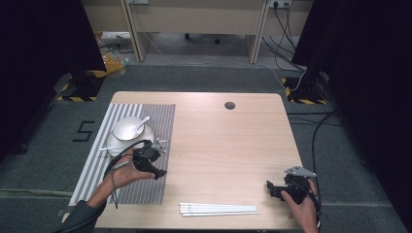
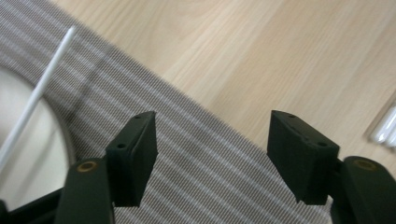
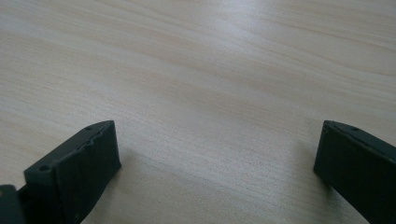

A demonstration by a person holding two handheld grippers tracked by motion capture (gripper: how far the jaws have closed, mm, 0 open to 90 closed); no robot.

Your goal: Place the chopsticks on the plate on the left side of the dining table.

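The left gripper [image 1: 156, 171] hangs over the striped placemat [image 1: 160, 121] with its fingers [image 2: 133, 156] released and spread wide, only the mat's grey and white weave between them. In the left gripper view a white chopstick [image 2: 39, 95] lies up and to the left of those fingers, resting across the rim of the white plate [image 2: 32, 163] just beside the left finger. From the high view, that plate [image 1: 112, 144] carries an upturned white bowl [image 1: 127, 128] with a spoon [image 1: 144, 123] leaning on it, all just beyond the fingers. A bundle of white chopsticks [image 1: 218, 209] lies on the bare wooden tabletop [image 1: 228, 141] between the two grippers, near the front edge; its ends peek in at the right edge of the left gripper view [image 2: 385, 128], past the right finger. The right gripper [image 1: 270, 187] sits low at the tabletop's front right corner, well apart from the bundle, its fingers [image 3: 77, 175] released and wide, with bare wood grain between them
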